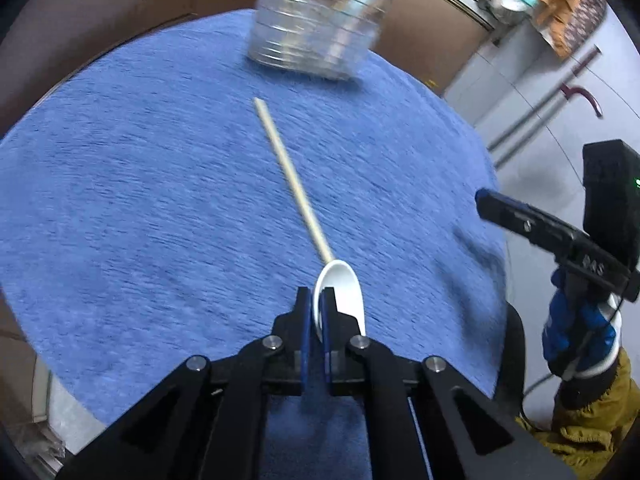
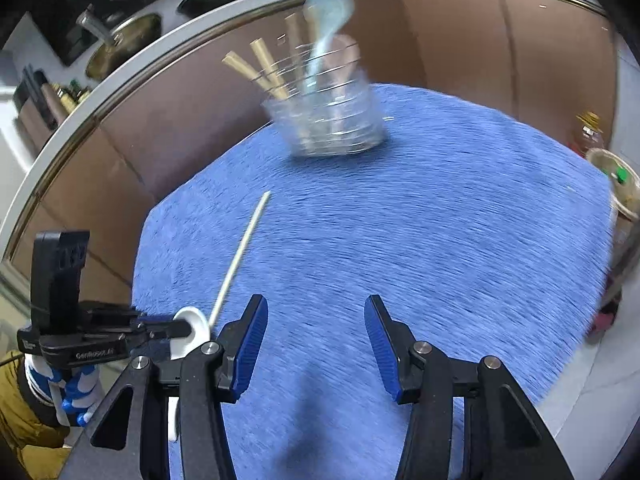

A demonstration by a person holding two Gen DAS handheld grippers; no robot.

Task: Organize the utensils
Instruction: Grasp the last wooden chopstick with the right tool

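So the left gripper (image 1: 317, 304) has its jaws clamped tight on the white bowl of a long spoon (image 1: 340, 292), pinching the bowl's edge between the blue pads. The spoon's thin wooden handle runs away from the gripper toward about 11 o'clock in the left wrist view, over the blue fuzzy mat (image 1: 140, 200). Can't really tell if the handle tip is touching the mat or floating a bit above it.

The clear ribbed jar (image 1: 312, 36) sits at the far edge of the mat, roughly 12 o'clock from the spoon, well apart from the handle tip. In the right wrist view the same jar (image 2: 332, 120) already has a few wooden handles and a pale blue spoon (image 2: 326, 28) sticking up out of it. Everything's kind of motion-blurred there, so details are mushy.

The right gripper (image 2: 316, 340) hangs over the near part of the mat with its jaws apart and nothing between them, just blue mat (image 2: 440, 240) showing in the gap. From its camera, the left gripper (image 2: 176, 328) is off at about 9 o'clock, with the white spoon bowl (image 2: 196, 332) visible in its grip and the handle pointing up toward 1 o'clock.

A person's blue and white glove (image 1: 576, 332) and mustard-yellow sleeve (image 1: 592, 420) show under the right gripper at the right edge of the left wrist view. The mat lies on a brown round table (image 2: 460, 40) with a pale rim.
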